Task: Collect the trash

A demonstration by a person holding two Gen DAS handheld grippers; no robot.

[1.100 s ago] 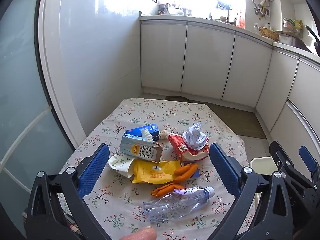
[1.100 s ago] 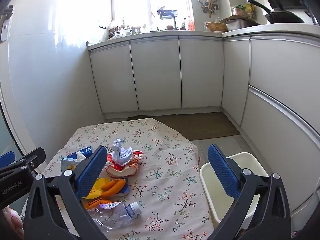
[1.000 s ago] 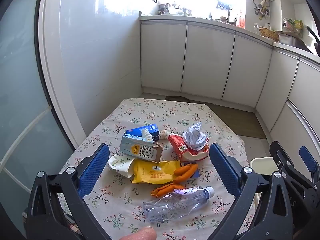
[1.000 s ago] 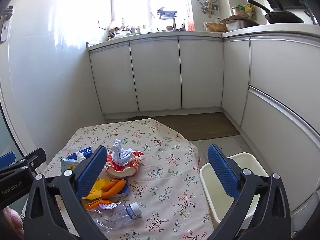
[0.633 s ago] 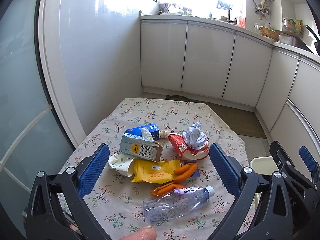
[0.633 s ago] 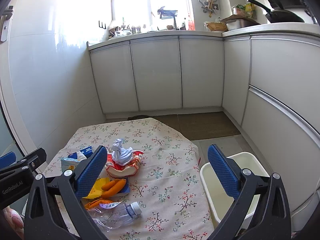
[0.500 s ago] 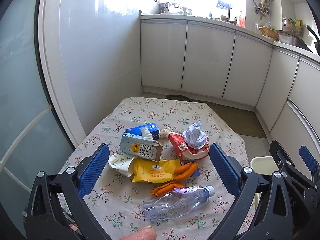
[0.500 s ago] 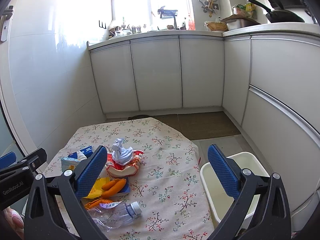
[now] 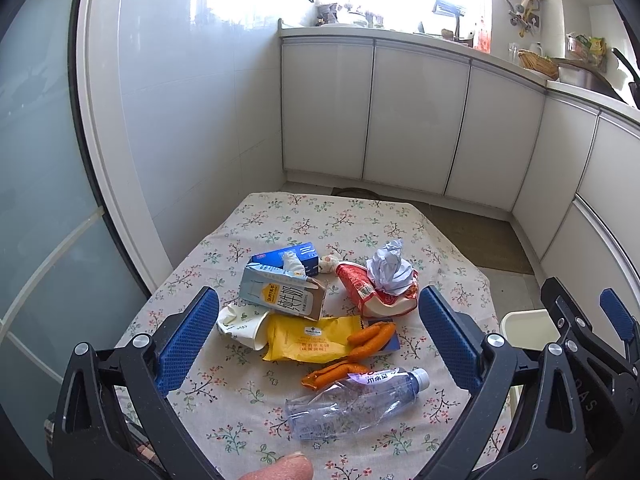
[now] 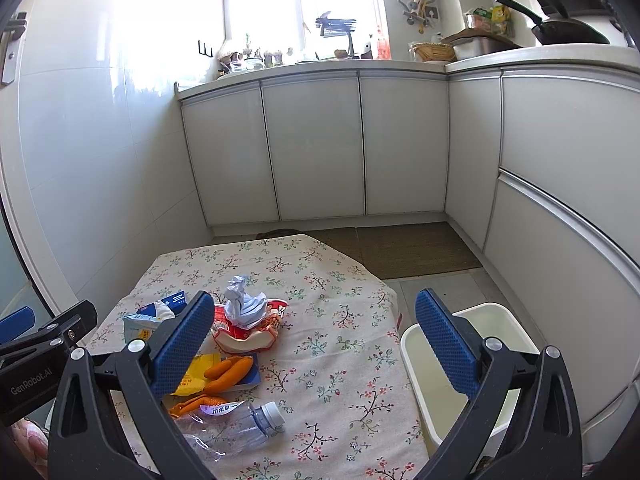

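On the floral tablecloth (image 9: 352, 216) the trash sits bunched toward the near half, with the crushed clear bottle (image 9: 354, 404) nearest the near edge and orange peels (image 9: 370, 338) touching its label end. Beyond the bottle lie a yellow wrapper (image 9: 308, 338), a milk carton (image 9: 280, 294), a squashed paper cup (image 9: 240, 320), a blue box (image 9: 288, 254) and a red bag (image 9: 374, 296) topped by crumpled paper (image 9: 388, 268). Past the pile, the far half of the cloth is bare (as is its right side). A white bin (image 10: 504, 320) stands on the floor just beside the cloth's right edge. Left gripper (image 9: 318, 336) and right gripper (image 10: 312, 340) both hover spread wide, holding nothing.
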